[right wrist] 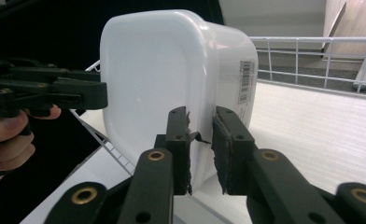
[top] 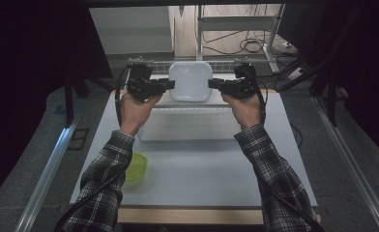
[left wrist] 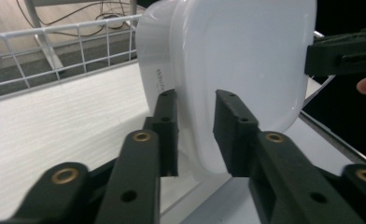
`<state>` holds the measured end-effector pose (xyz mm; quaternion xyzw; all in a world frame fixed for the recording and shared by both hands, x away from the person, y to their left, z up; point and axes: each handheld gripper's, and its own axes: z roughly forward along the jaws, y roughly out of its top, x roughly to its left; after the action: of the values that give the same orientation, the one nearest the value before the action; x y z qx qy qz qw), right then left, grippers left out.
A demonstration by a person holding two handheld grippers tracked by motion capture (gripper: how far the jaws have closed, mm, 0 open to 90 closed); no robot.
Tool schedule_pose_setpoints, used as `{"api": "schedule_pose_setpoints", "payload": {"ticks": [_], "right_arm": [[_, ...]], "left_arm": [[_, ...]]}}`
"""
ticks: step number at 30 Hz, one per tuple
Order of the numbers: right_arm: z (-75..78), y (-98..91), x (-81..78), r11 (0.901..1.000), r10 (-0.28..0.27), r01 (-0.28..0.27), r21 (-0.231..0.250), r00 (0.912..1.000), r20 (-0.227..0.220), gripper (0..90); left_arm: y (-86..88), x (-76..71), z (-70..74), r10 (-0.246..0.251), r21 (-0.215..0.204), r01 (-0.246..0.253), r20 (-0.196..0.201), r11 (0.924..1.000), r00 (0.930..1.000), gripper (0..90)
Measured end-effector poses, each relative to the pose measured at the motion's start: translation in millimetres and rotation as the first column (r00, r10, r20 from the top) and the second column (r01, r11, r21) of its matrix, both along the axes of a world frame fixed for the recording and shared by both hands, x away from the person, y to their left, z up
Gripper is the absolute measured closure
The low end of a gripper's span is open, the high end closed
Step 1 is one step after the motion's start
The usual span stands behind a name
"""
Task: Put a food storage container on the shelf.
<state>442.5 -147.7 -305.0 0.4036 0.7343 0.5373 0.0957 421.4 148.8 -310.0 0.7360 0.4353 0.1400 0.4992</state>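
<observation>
Tub [top: 191, 79] upright on edge at far end of table [top: 216, 179], by wire rack [left wrist: 55, 51], between both grippers. L gripper [left wrist: 195, 135] straddles its left rim, R gripper [right wrist: 200, 140] its right rim; jaws close round rims, pad contact unclear, can't tell if clamped. Both equally near.

- The white container [top: 190, 79] looks like smooth, semi-glossy plastic with a paper barcode label [right wrist: 244, 83].
- The rack [left wrist: 55, 51] is thin white-coated wire.
- The gripper jaws are matt black plastic with brass-coloured rivets.
- The sleeves [top: 108, 179] are checked cloth.
- The table [top: 207, 169] is matt and smooth.
- The green lid [top: 135, 167] looks like translucent plastic.
</observation>
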Motion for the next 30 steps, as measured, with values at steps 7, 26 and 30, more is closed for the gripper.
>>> {"api": "schedule_pose_setpoints", "payload": {"ticks": [7, 26, 30], "right_arm": [[-0.4, 5.0, 5.8, 0.9996, -0.02, 0.02, -0.022, 0.9997, 0.016, 68.1], [-3.8, 19.2, 16.8, 0.995, -0.076, 0.078, -0.063, 0.9965, 0.035, 58.4], [-4.2, 19.4, 16.8, 0.9948, -0.086, 0.088, -0.053, 0.9956, 0.039, 58.2]], "left_arm": [[-5.6, 3.0, 1.6, 0.01, 0.02, -0.01, 0.016, 0.9997, 0.9998, 61.9], [-8.3, 22.6, -2.0, 0.081, 0.058, -0.083, 0.045, 0.9948, 0.9957, 42.6], [-9.2, 25.0, -2.3, 0.096, 0.063, -0.1, 0.056, 0.993, 0.9938, 42.1]]}}
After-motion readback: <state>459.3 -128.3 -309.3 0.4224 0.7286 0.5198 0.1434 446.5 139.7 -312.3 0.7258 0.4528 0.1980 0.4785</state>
